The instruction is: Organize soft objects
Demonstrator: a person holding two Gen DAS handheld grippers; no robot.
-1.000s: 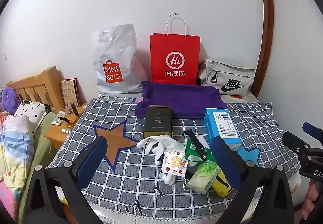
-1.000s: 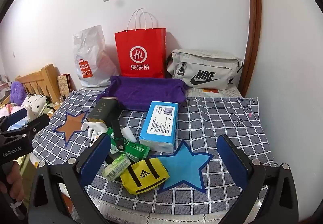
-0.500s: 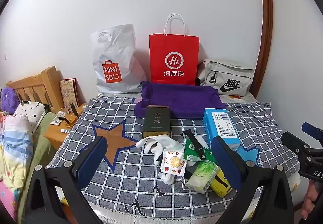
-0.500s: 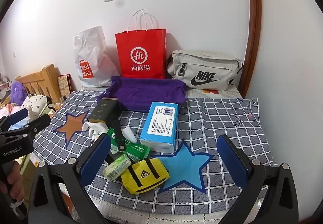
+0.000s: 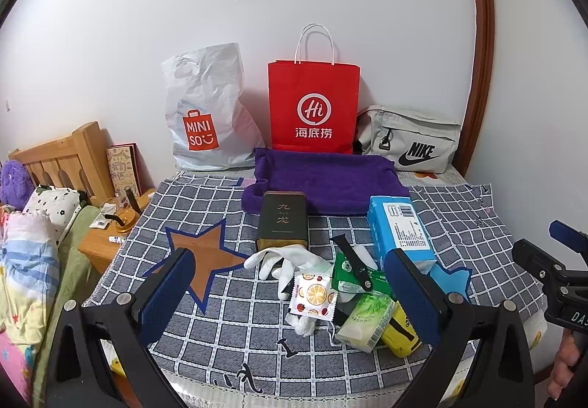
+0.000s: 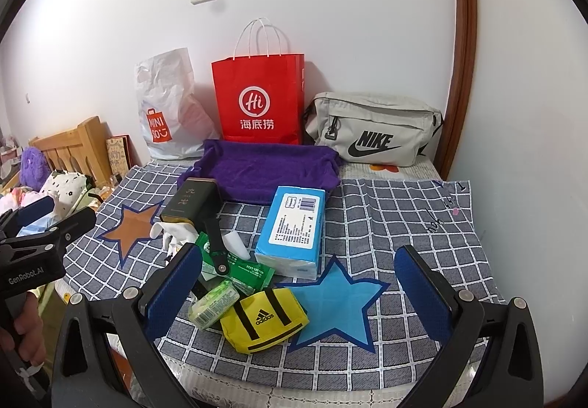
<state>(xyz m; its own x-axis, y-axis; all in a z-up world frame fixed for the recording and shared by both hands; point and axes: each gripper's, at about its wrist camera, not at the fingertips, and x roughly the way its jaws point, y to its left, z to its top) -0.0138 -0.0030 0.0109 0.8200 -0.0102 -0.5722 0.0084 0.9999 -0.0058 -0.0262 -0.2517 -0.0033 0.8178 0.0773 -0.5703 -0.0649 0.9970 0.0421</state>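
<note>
A pile of small items lies on the checked cloth (image 5: pixel 228 327): a white glove (image 5: pixel 286 261), an orange-print packet (image 5: pixel 312 296), a green wipes pack (image 6: pixel 239 266), a light green tissue pack (image 6: pixel 212 304), a yellow Adidas pouch (image 6: pixel 265 318) and a blue tissue pack (image 6: pixel 294 229). A purple cloth (image 6: pixel 268 169) lies behind them. My left gripper (image 5: pixel 290 292) is open and empty, hovering before the pile. My right gripper (image 6: pixel 297 288) is open and empty, above the blue star (image 6: pixel 338 301).
A dark tin box (image 5: pixel 282 220) lies beside the glove. A Miniso bag (image 5: pixel 205 114), a red paper bag (image 5: pixel 314 106) and a grey Nike bag (image 6: pixel 375 130) stand against the wall. A wooden headboard (image 5: pixel 62 158) and bedding (image 5: pixel 22 261) are at left.
</note>
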